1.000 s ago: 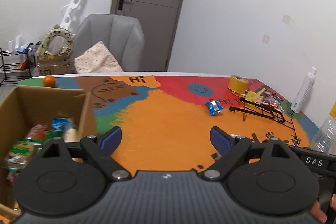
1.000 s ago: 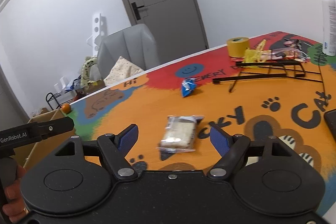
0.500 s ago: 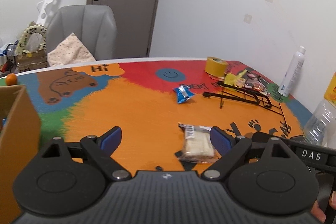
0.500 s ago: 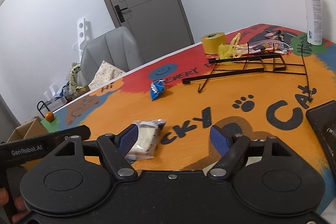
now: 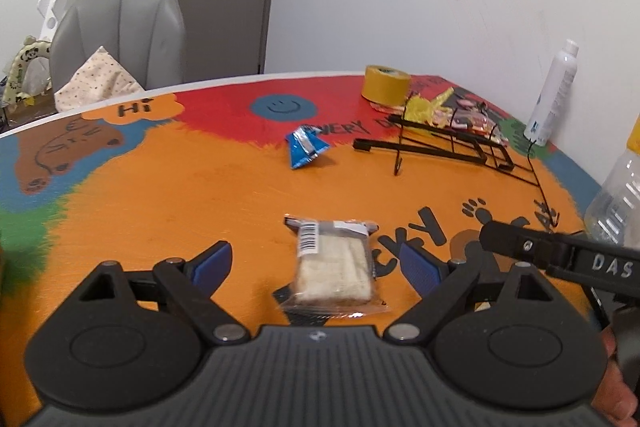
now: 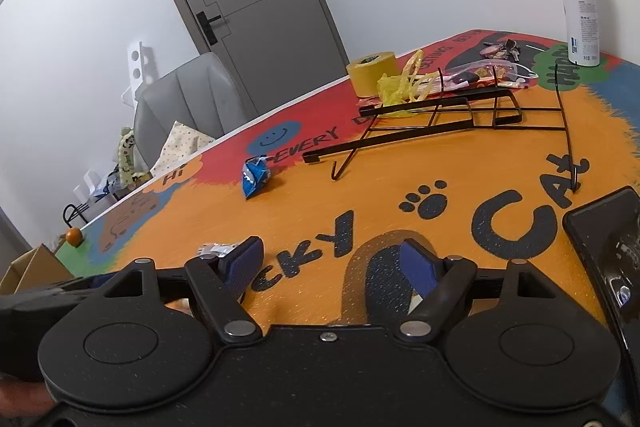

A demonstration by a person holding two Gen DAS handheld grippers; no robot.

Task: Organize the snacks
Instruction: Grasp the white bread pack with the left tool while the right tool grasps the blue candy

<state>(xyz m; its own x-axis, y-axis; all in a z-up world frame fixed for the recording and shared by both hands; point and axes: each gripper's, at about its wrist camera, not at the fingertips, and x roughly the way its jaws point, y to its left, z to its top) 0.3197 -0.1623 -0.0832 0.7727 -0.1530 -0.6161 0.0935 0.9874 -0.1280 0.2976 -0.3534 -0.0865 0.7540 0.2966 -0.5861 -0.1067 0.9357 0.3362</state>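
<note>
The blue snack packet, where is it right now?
In the left wrist view the blue snack packet lies mid-table on the orange area, just below the smiley face and left of the black wire rack.

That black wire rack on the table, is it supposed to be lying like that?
Probably not. The black wire rack lies collapsed flat on the table, its hooks sticking out sideways, with a crumpled yellow bag and snack packets at its far end.
</note>
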